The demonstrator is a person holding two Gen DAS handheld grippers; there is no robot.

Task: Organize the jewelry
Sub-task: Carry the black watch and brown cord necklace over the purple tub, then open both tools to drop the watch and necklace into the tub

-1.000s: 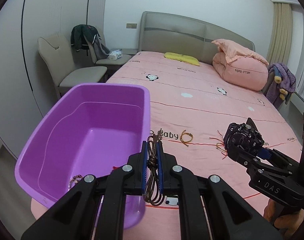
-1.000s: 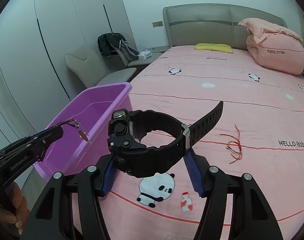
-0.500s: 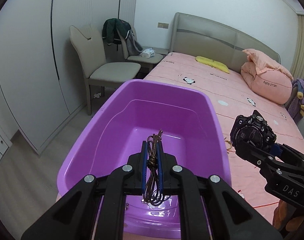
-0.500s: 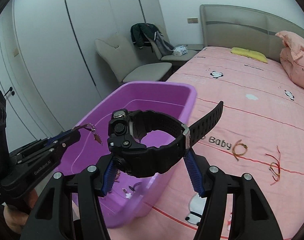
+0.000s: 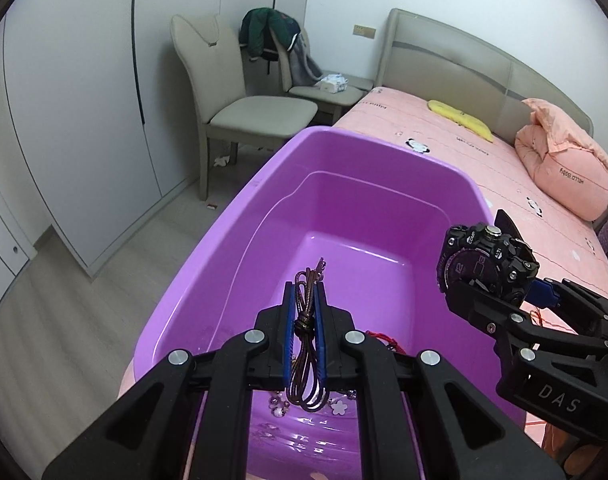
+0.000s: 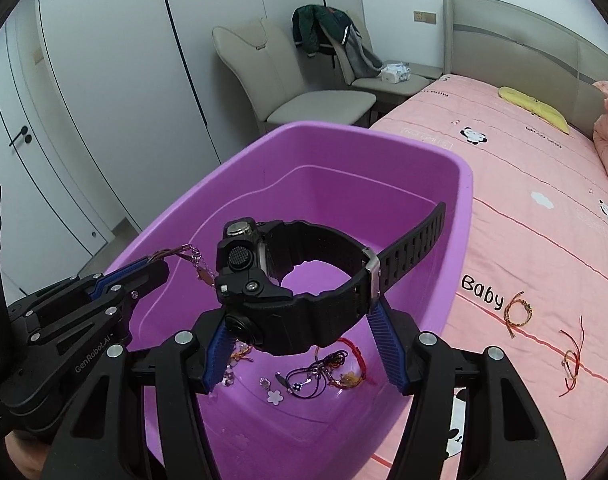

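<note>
A purple plastic tub [image 5: 383, 160] [image 6: 459, 208] stands at the edge of the pink bed. My left gripper [image 5: 304, 300] [image 6: 160, 260] is shut on a brown cord necklace [image 5: 305, 320] and hangs over the tub's inside. My right gripper [image 6: 304, 328] [image 5: 495, 300] is shut on a chunky black wristwatch [image 6: 300, 276] [image 5: 483, 264], also above the tub, to the right of the left one. Several small jewelry pieces [image 6: 323, 368] lie on the tub's floor.
Two string bracelets [image 6: 517, 312] [image 6: 571, 360] lie on the pink bedsheet [image 6: 523, 208] right of the tub. A beige chair [image 5: 240, 100] with a jacket behind it stands by the white wardrobe [image 5: 64, 120]. A pink duvet bundle [image 5: 563, 168] sits near the headboard.
Both grippers have swung left from over the bedsheet to above the purple tub, each still holding its item. The tub now fills the middle of both views.
</note>
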